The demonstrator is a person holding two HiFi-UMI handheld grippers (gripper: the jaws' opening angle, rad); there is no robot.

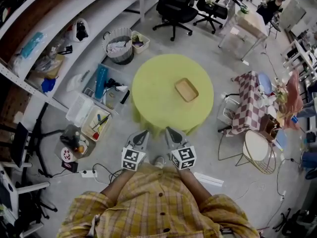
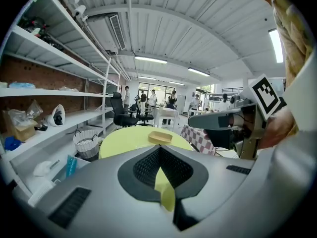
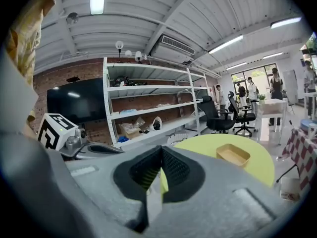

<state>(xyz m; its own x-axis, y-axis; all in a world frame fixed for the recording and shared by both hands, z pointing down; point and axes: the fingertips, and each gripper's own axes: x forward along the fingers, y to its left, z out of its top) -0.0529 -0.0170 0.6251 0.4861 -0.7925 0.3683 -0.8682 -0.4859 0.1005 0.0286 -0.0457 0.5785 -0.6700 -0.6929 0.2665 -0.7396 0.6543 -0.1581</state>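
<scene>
Head view only: both claws are held close to the person's plaid-shirted chest, near edge of the scene, well apart from the tray (image 1: 186, 89). The left claw (image 1: 142, 134) and right claw (image 1: 170, 132) sit side by side, tips pointing far toward the round yellow-green bench (image 1: 153, 90).

Left gripper view: jaws clenched tip to tip, nothing between them. It also catches the right one's marker cube (image 2: 267, 96) at far right. Right gripper view: jaws likewise pressed together, nothing gripped. It shows the left one's marker cube (image 3: 55, 131) at left and a dark screen (image 3: 77, 101) on the brick wall, which the other views do not show.

The tray lies right of centre on the bench, open side up. Its long axis slants from far-left to near-right in the head view.

Counts: one tray, one bench, two claws, two marker cubes, two office chairs (image 1: 174, 9) beyond the bench.
</scene>
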